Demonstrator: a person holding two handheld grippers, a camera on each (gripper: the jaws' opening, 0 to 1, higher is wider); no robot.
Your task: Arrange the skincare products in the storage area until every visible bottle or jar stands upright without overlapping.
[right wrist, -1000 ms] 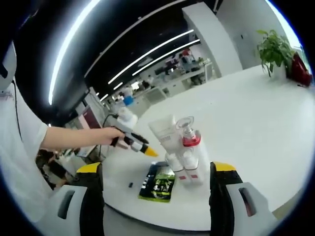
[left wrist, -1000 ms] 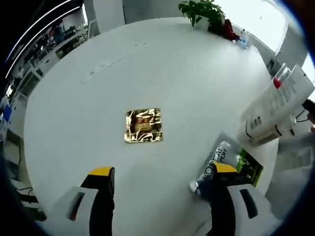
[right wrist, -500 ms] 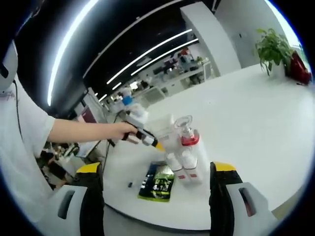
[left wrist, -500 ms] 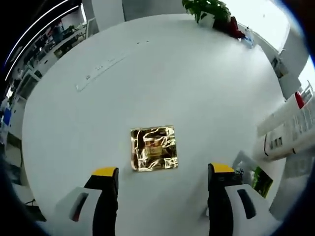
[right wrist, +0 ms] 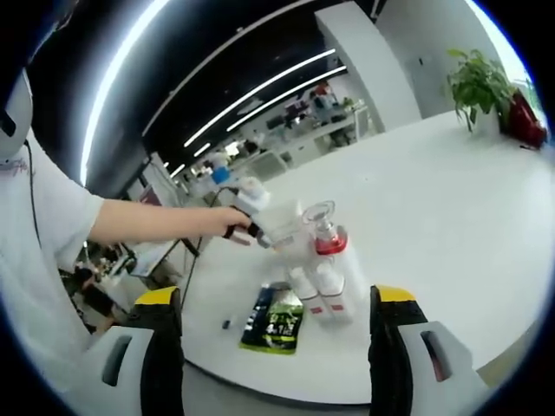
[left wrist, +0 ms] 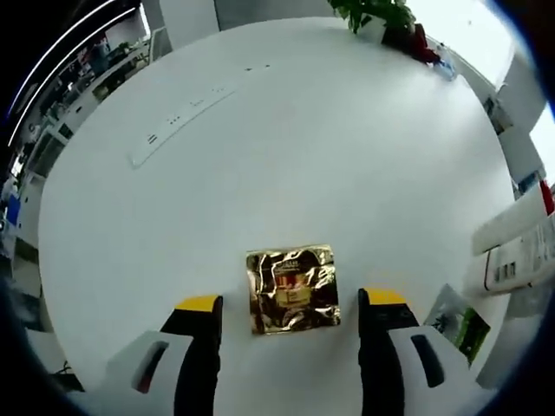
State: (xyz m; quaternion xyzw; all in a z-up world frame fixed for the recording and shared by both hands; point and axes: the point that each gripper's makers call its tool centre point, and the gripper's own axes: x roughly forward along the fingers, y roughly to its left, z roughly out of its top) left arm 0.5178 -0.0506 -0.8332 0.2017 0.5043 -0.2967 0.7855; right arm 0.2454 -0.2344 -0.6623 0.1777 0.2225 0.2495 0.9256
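A crinkled gold foil sachet (left wrist: 293,289) lies flat on the white round table (left wrist: 286,147), just ahead of and between the yellow tips of my left gripper (left wrist: 291,302), which is open. White tubes (left wrist: 519,247) lean in at the right edge, with a green and black sachet (left wrist: 460,316) below them. In the right gripper view the white tubes (right wrist: 334,282) stand upright on their caps beside a bottle with a red collar and clear cap (right wrist: 325,232). The green sachet (right wrist: 276,321) lies flat in front. My right gripper (right wrist: 277,296) is open and holds nothing, short of them.
A potted plant (left wrist: 381,13) and small items stand at the table's far edge. A long flat strip (left wrist: 182,113) is set into the tabletop at the far left. A person's hand (right wrist: 204,224) holds the other gripper just behind the tubes; a white sleeve (right wrist: 35,225) is at left.
The left gripper has moved forward over the table, so the gold sachet now sits between its tips. In the right gripper view the hand with the other gripper has moved right, behind the tubes.
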